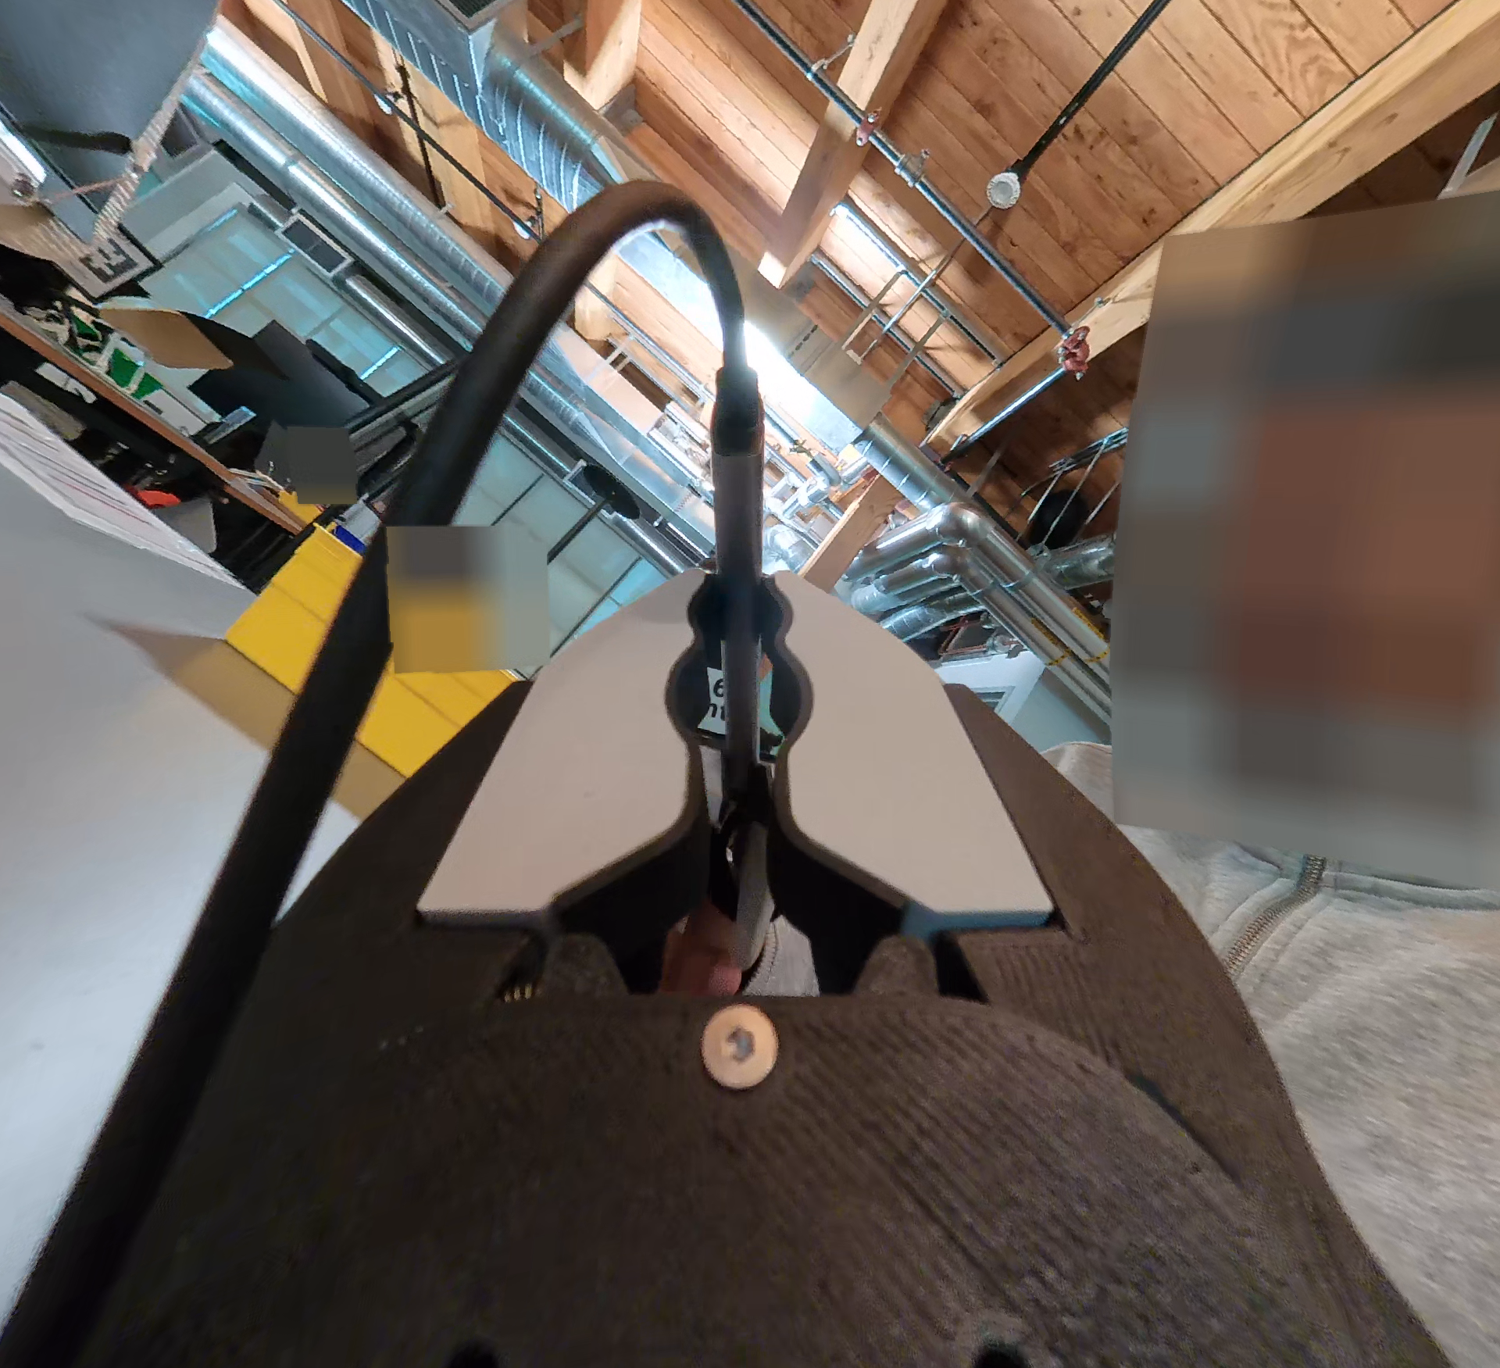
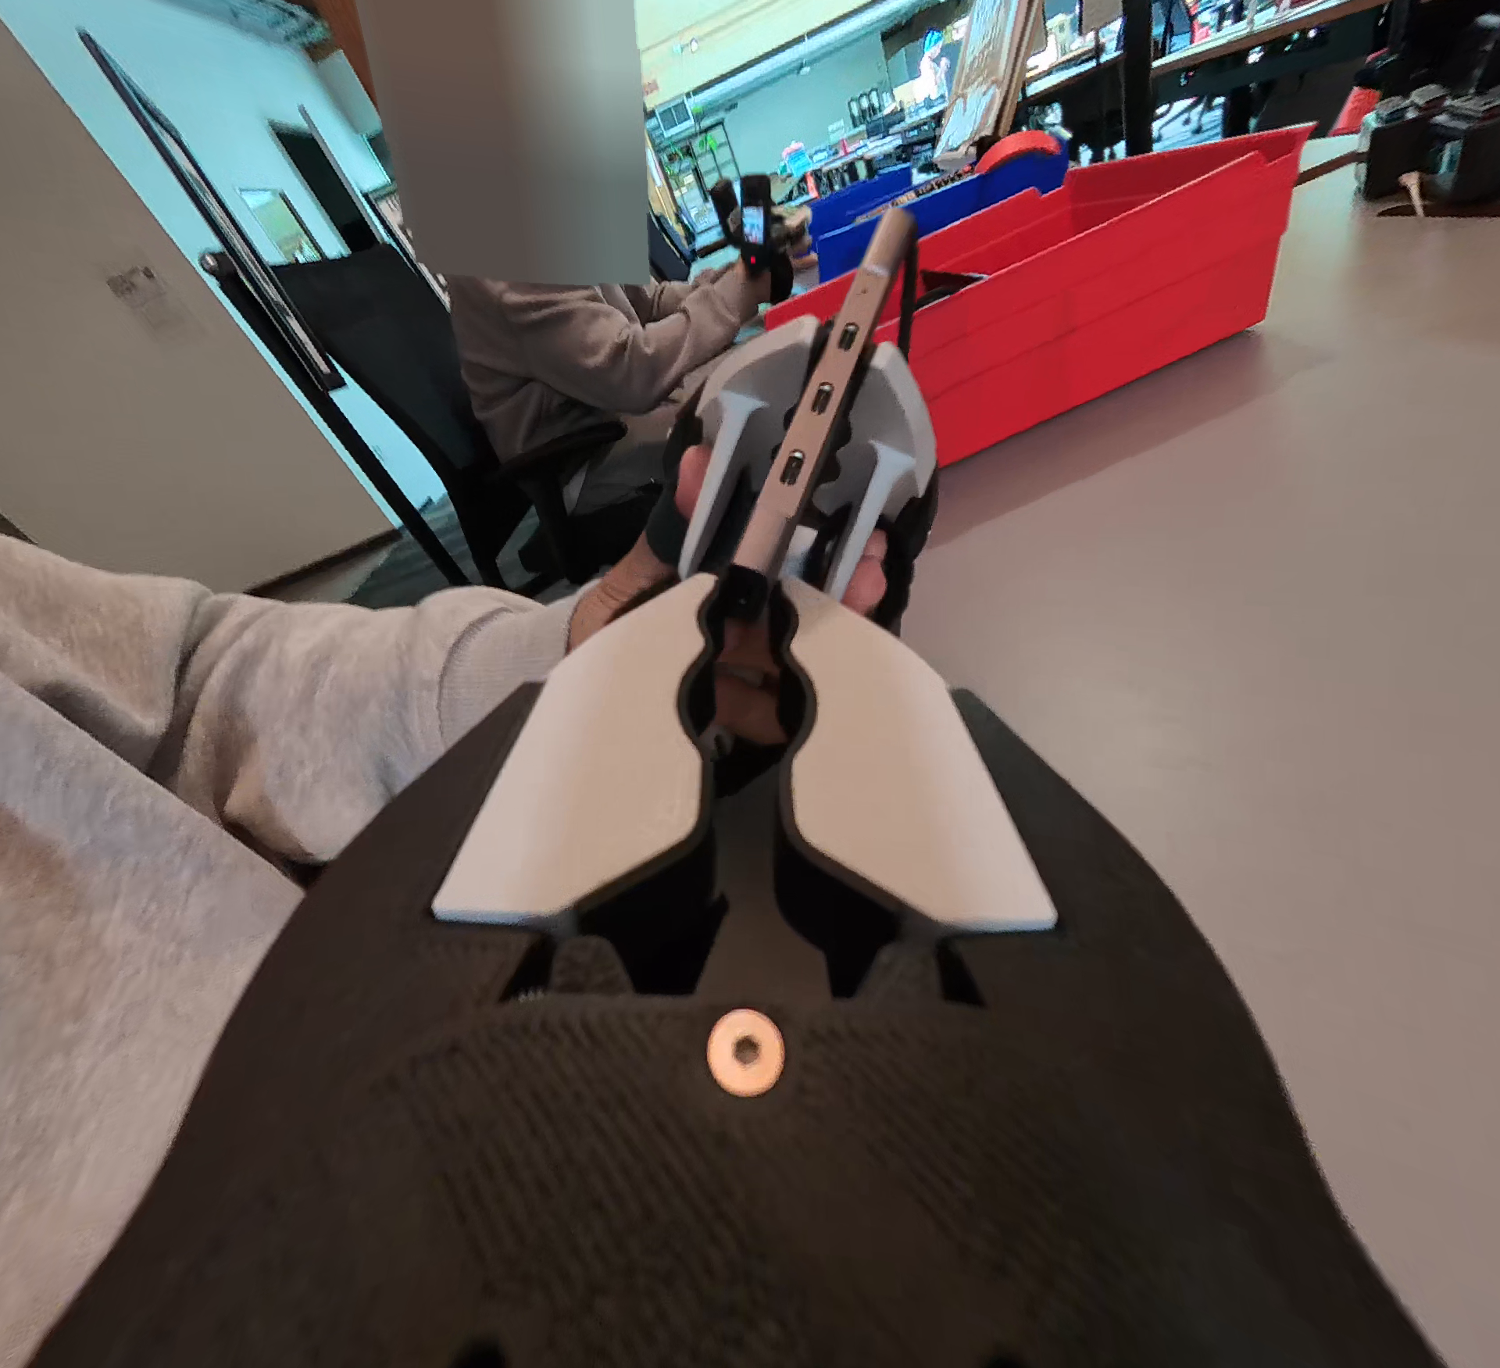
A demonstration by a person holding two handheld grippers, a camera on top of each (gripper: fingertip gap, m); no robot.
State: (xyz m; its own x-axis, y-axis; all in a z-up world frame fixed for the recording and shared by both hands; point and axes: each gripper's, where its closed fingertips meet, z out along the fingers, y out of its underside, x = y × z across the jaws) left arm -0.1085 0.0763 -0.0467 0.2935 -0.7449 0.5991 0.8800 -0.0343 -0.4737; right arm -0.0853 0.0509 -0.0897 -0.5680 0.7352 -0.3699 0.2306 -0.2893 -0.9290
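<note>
My left gripper (image 1: 734,590) points up at the ceiling and is shut on a slim grey hub (image 1: 737,509). A black cable (image 1: 454,387) leaves the hub's top end and loops down to the left. In the right wrist view the left gripper (image 2: 848,343) clamps the hub (image 2: 820,395) about midway, and several ports show along the hub's edge. My right gripper (image 2: 745,594) is shut on a small black connector (image 2: 743,593) at the hub's near end. Both are held above the table edge, close to the person's body.
A red bin (image 2: 1136,274) and a blue bin (image 2: 893,201) stand on the grey table (image 2: 1217,598) behind the hub. A second person sits on a black chair (image 2: 390,355) at the left. A yellow bin (image 1: 325,623) is beside the left gripper. The grippers' ends are close to 6 cm from one another.
</note>
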